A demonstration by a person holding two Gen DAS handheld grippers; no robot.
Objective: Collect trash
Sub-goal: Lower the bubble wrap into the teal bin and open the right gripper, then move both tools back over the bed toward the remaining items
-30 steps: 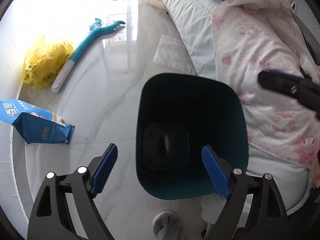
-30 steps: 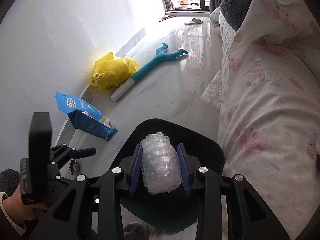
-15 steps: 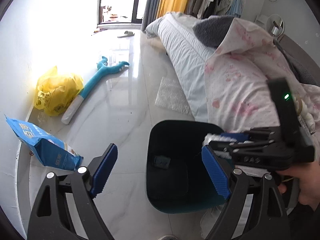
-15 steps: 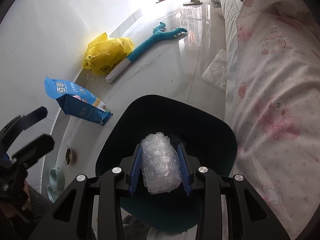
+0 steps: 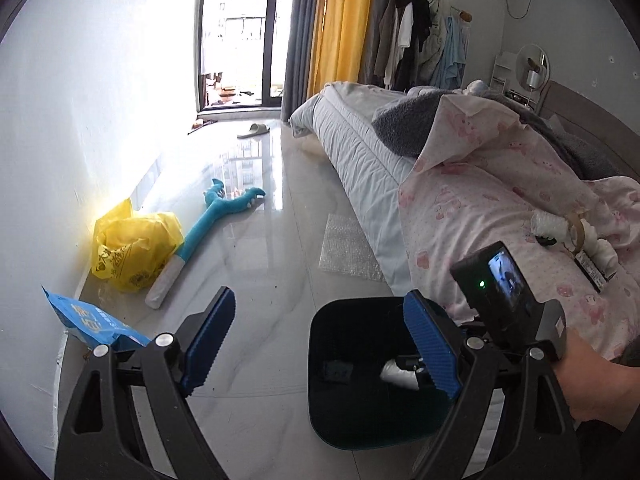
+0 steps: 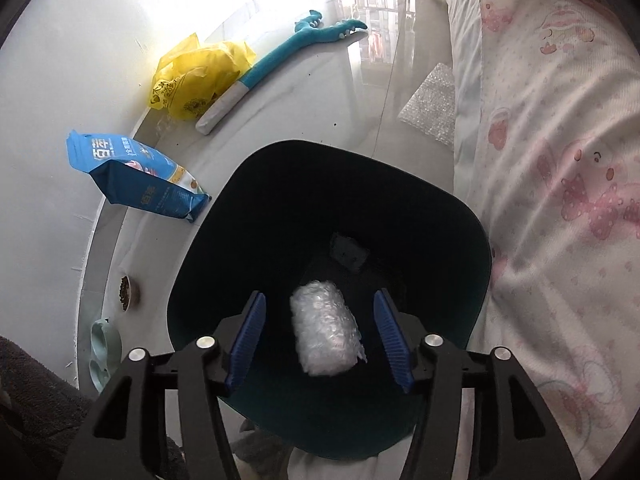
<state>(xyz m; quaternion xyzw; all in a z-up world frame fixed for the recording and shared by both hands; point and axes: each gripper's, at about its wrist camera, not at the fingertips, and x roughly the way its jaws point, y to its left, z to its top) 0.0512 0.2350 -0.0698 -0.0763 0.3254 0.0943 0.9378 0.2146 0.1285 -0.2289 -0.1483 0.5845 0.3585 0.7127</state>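
A dark teal trash bin point(image 6: 280, 184) stands on the floor beside the bed. My right gripper point(image 6: 319, 300) points down into its mouth, and its jaws are opening. A roll of clear bubble wrap point(image 6: 325, 328) sits between the blue pads with a gap on each side, loose inside the bin. A small dark item point(image 6: 349, 254) lies at the bin's bottom. My left gripper point(image 5: 319, 300) hangs open and empty above the floor, left of the bin point(image 5: 344, 420). In the left wrist view a hand point(image 5: 592, 384) holds the right gripper over the bin.
On the floor lie a flat bubble wrap sheet point(image 5: 348, 248), a yellow plastic bag point(image 5: 128, 248), a blue pouch point(image 6: 136, 176) and a teal plush toy point(image 5: 216, 216). The bed with its pink quilt point(image 5: 500, 208) carries small items point(image 5: 568, 232). Pet bowls point(image 6: 108, 340) stand by the wall.
The right pads have parted from the bubble wrap roll, which now sits lower in the bin. The right gripper dropped closer to the bin. The left gripper rose and tilted up toward the room.
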